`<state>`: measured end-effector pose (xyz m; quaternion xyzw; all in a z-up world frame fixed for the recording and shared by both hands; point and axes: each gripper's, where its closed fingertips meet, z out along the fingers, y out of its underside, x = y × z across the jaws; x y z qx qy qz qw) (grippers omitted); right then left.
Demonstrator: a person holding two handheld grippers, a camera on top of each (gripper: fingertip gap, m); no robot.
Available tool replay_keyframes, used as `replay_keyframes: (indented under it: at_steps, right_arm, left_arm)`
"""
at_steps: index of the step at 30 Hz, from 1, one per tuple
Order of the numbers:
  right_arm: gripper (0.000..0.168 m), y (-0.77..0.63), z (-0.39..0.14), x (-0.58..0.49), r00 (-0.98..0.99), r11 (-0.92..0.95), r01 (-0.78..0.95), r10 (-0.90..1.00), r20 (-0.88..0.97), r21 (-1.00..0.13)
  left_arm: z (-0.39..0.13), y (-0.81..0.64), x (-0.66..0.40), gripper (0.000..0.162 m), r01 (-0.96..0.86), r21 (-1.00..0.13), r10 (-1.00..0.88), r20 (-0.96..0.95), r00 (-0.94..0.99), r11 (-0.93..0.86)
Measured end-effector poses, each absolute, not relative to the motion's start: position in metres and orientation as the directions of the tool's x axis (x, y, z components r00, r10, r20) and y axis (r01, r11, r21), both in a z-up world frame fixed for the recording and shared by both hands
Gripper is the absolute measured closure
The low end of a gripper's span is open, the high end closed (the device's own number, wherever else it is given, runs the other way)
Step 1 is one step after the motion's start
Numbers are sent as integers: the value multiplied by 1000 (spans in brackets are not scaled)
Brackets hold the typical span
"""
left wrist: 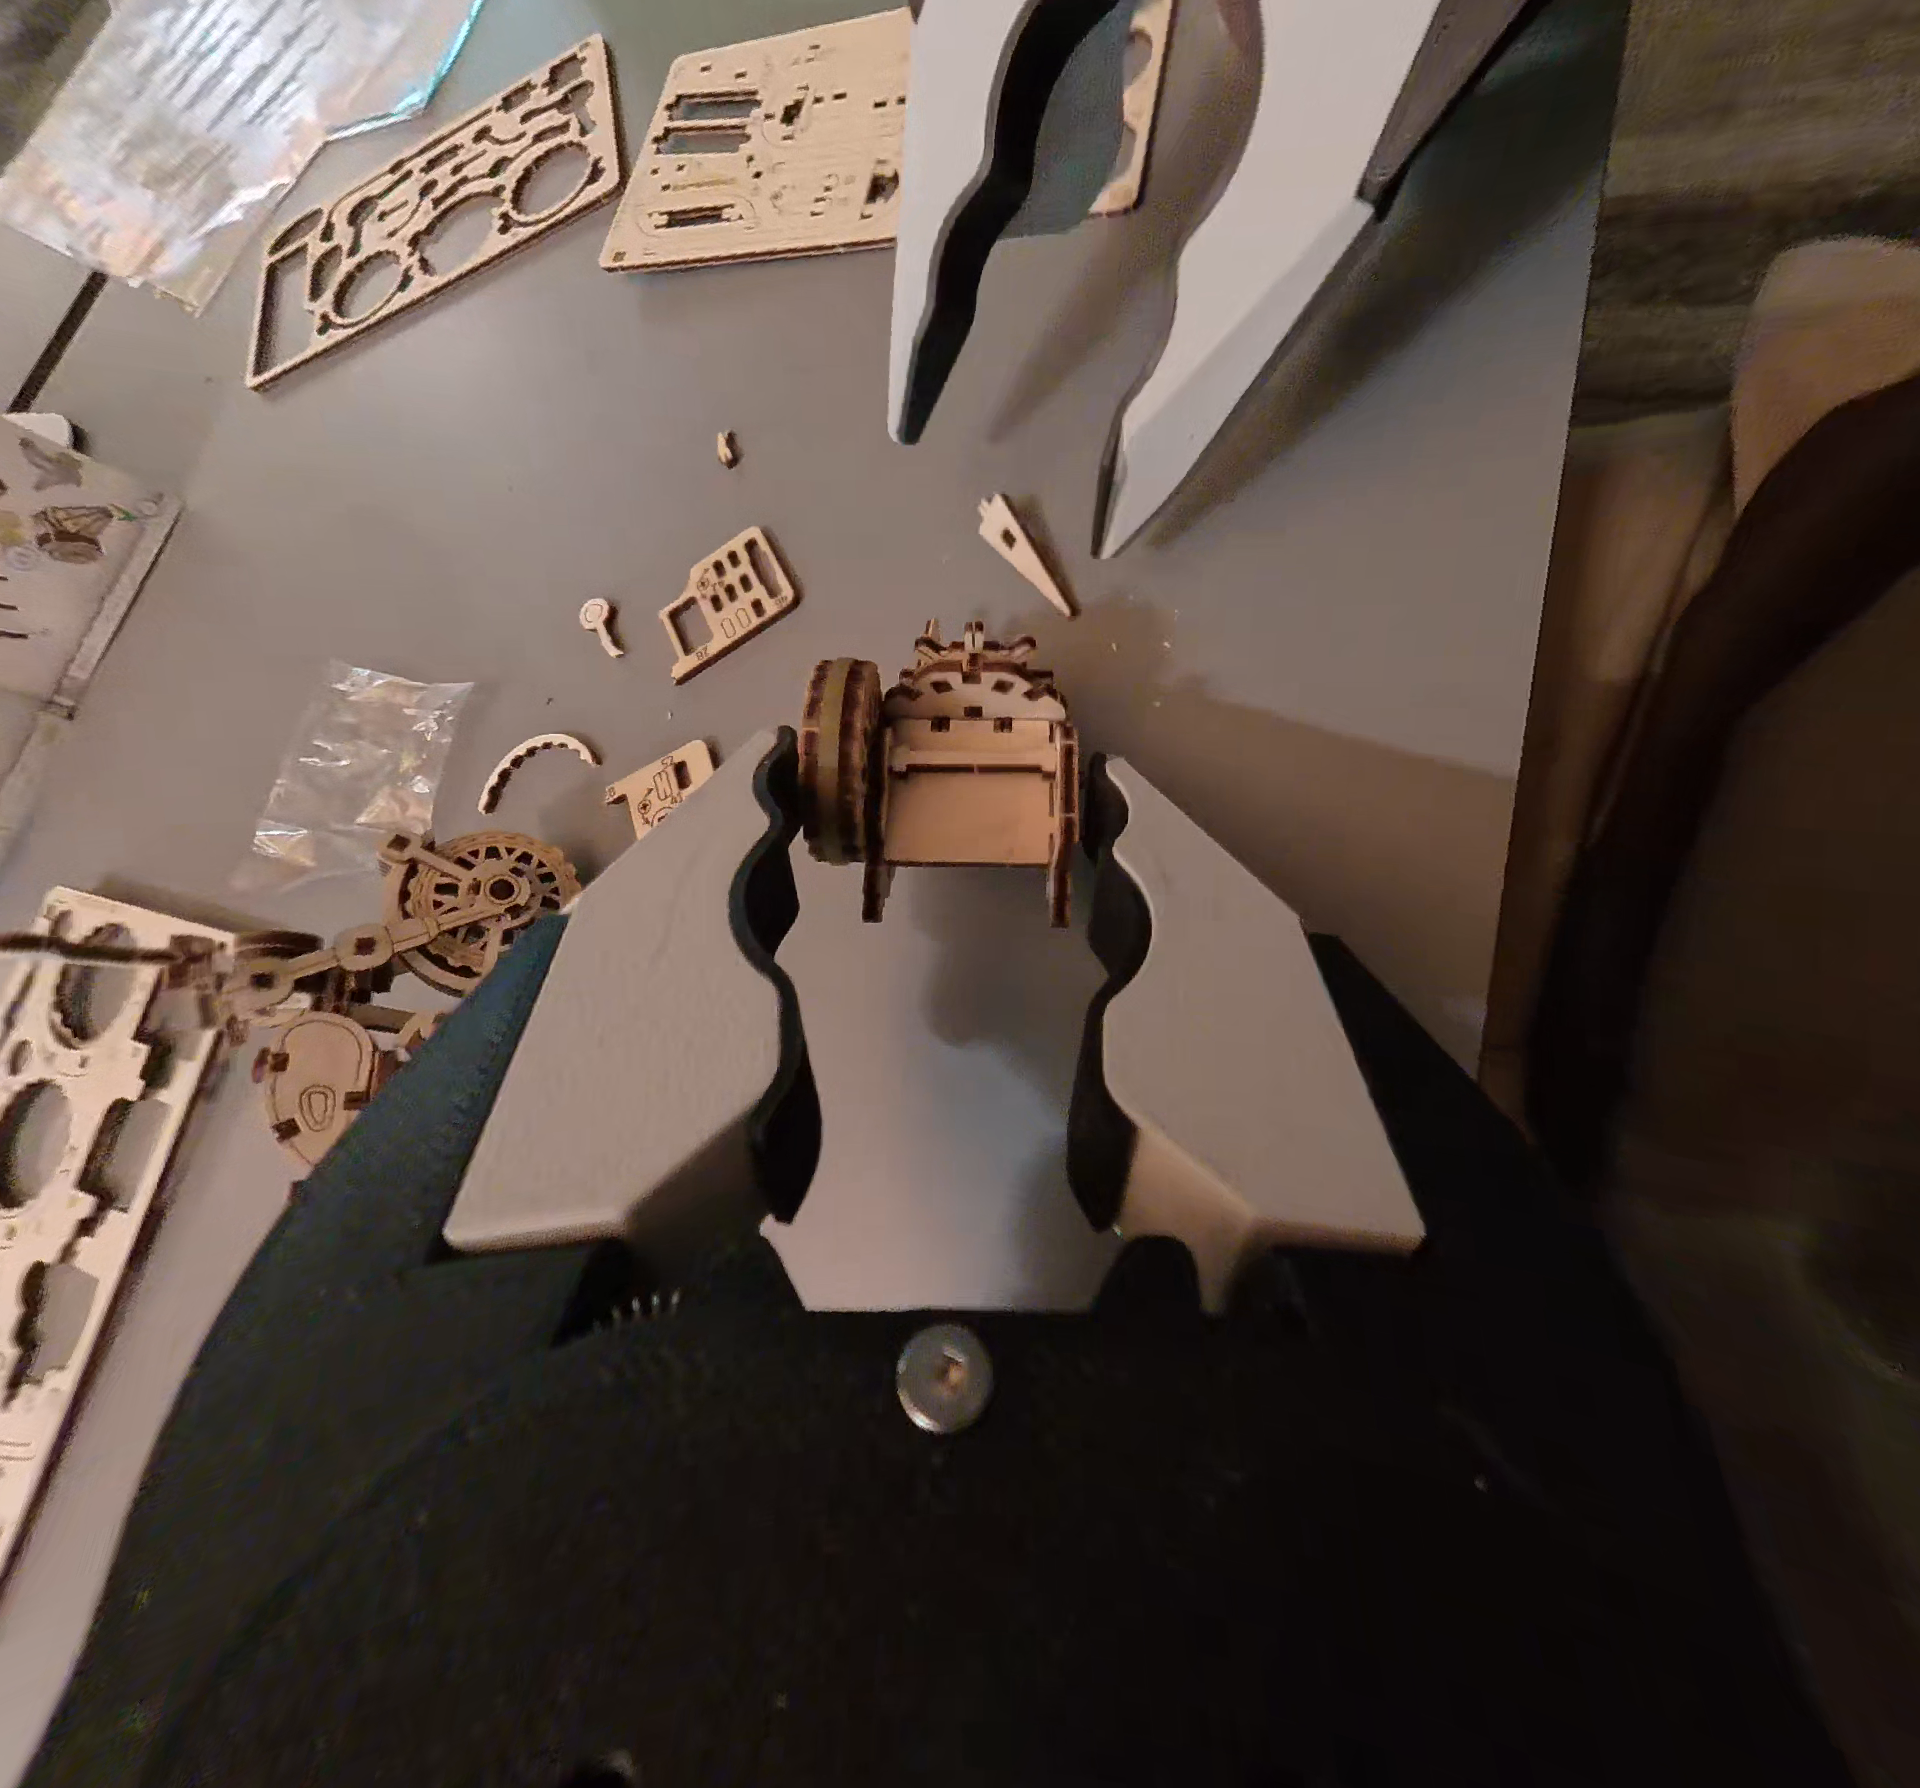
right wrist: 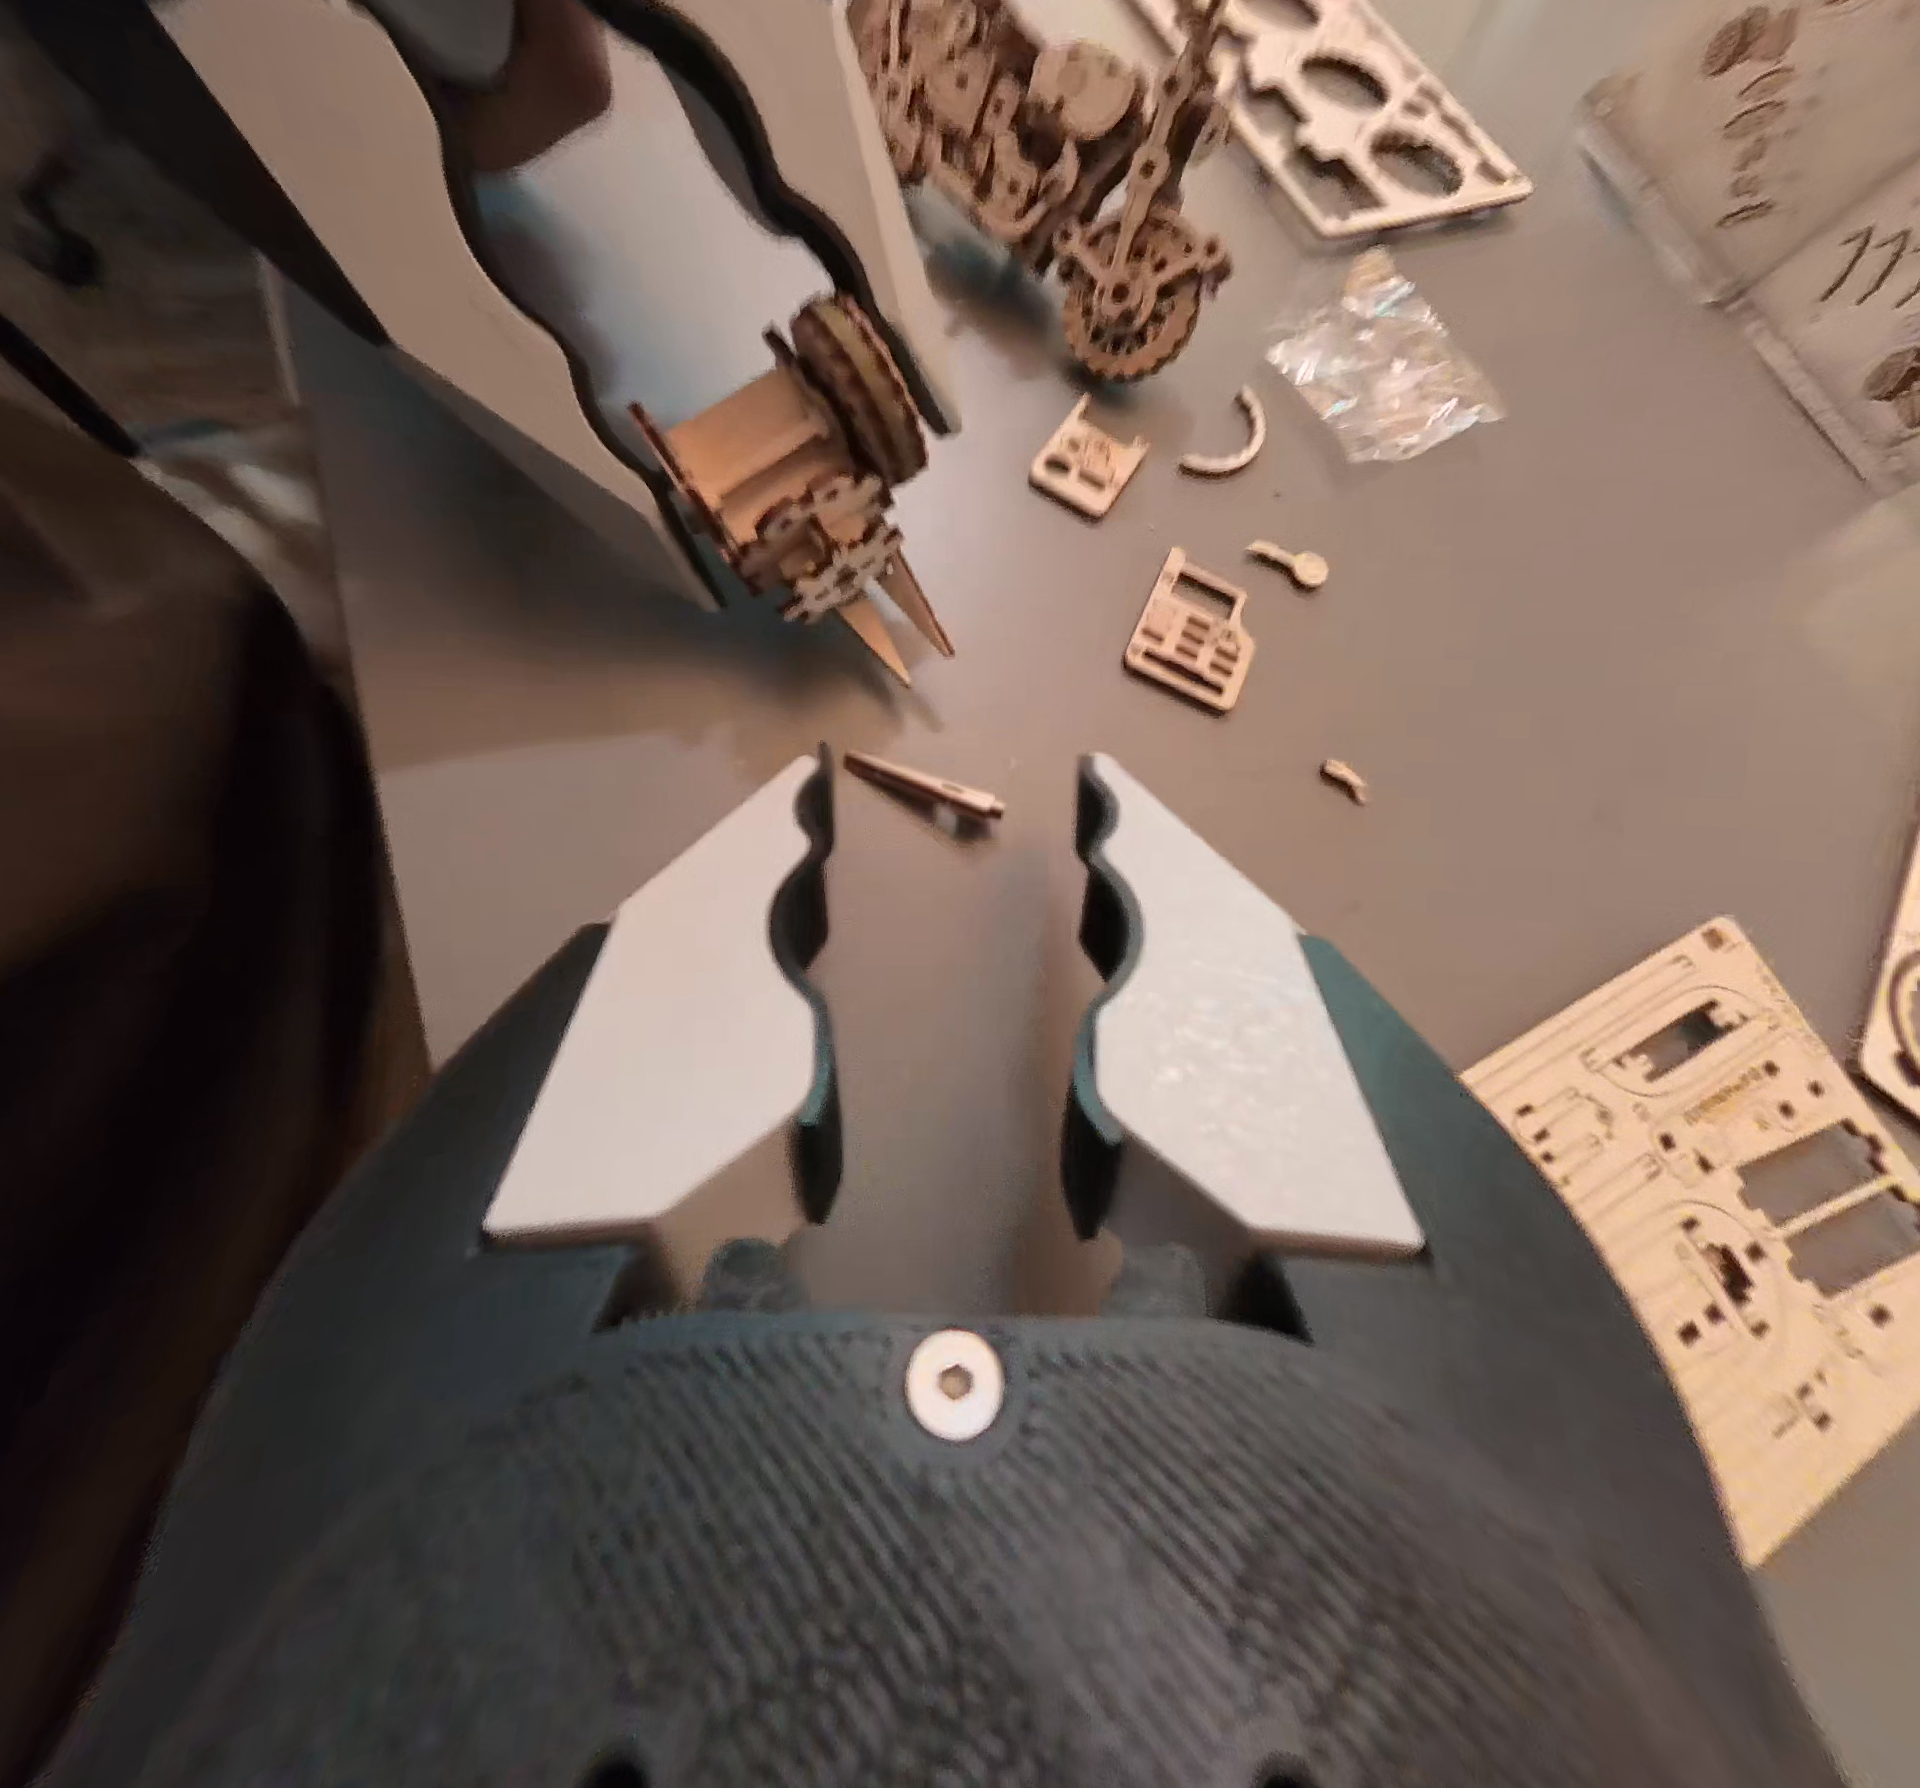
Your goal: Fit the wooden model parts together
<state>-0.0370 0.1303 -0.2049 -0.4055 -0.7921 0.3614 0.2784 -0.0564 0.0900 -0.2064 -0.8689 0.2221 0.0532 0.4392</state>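
My left gripper (left wrist: 940,767) is shut on a small wooden sub-assembly (left wrist: 966,803), a box-shaped body with a toothed wheel on its left side. One finger presses the wheel, the other the side panel. In the right wrist view the sub-assembly (right wrist: 748,450) is held at the upper left, with two pointed pieces sticking out of it. My right gripper (right wrist: 954,770) is open and empty, low over the grey table (right wrist: 1455,699). A loose pointed wooden piece (right wrist: 925,788) lies on the table between its fingertips. That piece (left wrist: 1023,554) also shows just beyond the sub-assembly, below the right gripper (left wrist: 1006,486).
A partly built wooden motorcycle (right wrist: 1039,149) stands at the back. Punched-out wooden sheets (left wrist: 436,211) (right wrist: 1704,1239), a small plastic bag (right wrist: 1382,367), an instruction booklet (left wrist: 62,543) and small loose parts (right wrist: 1190,642) are scattered around. The table edge (left wrist: 1538,595) runs close beside the left gripper. Left tips to right tips: about 6 cm. To the partly built wooden motorcycle (right wrist: 1039,149): left tips about 9 cm, right tips about 15 cm.
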Motion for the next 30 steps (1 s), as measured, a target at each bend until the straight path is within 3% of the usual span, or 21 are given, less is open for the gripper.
replay_keyframes:
  at_steps: [4, 7, 10, 12, 14, 24, 30]
  right_arm:
    - [114, 123, -170, -39, -521, 333, 309, 843, 135, -891]
    - [109, 110, -147, -33, -565, 327, 179, 806, 175, -928]
    - [110, 101, -136, -28, -570, 405, 76, 767, 294, -911]
    - [114, 98, -133, -26, -551, 469, 34, 746, 375, -883]
    - [120, 97, -132, -26, -537, 513, 22, 730, 423, -858]
    - [119, 91, -125, -22, -485, 618, -36, 676, 555, -785]
    - [109, 77, -148, -19, -616, 541, 49, 678, 401, -840]
  left_arm:
    - [-189, 92, -53, 109, -187, -840, -304, -28, 952, -510]
    - [-163, 93, -50, 109, 203, -846, -287, 379, 880, -494]
    - [-130, 90, -51, 110, 624, -597, -320, 800, 508, -504]
    - [-122, 87, -53, 110, 737, -411, -324, 907, 270, -537]
    - [-120, 87, -52, 110, 765, -314, -314, 937, 154, -562]
    - [-135, 84, -32, 110, 697, -293, -255, 953, 161, -654]
    - [-148, 76, -8, 110, 584, -320, -245, 947, 206, -746]
